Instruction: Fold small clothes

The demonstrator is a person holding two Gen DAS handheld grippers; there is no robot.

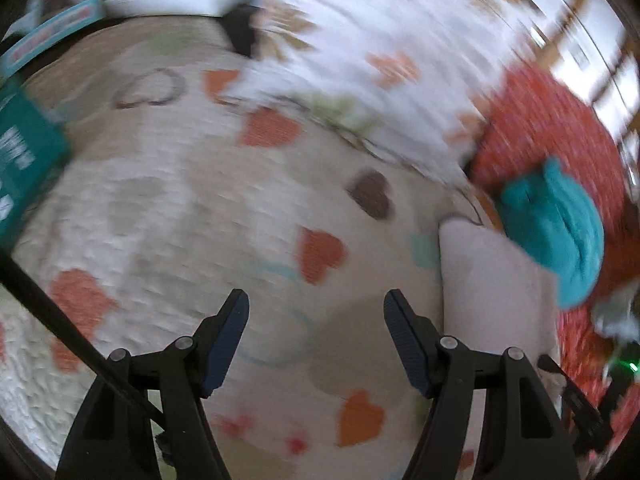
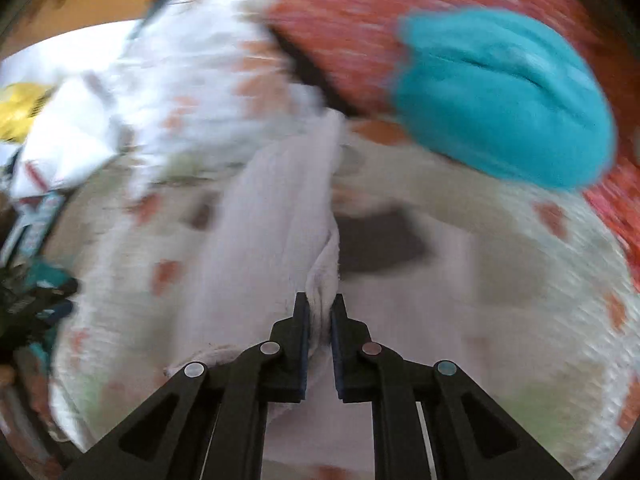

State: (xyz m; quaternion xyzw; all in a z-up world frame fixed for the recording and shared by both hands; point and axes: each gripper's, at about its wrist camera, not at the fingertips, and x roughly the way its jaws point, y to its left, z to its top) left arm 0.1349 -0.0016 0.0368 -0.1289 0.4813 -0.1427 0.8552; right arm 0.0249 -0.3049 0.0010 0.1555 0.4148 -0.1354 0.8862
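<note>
The left gripper (image 1: pixel 316 312) hangs with its fingers (image 1: pixel 224 340) spread wide and nothing between them, above a white bedspread (image 1: pixel 192 208) printed with orange, grey and brown hearts. The right gripper (image 2: pixel 320 312) has its fingers (image 2: pixel 301 340) pinching a bunched edge of a white cloth (image 2: pixel 276 216), which stretches away from it toward the far left over the bedspread. A teal cloth (image 2: pixel 508 96) lies at the far right, partly on a red cushion (image 2: pixel 352 28); both views are blurred.
</note>
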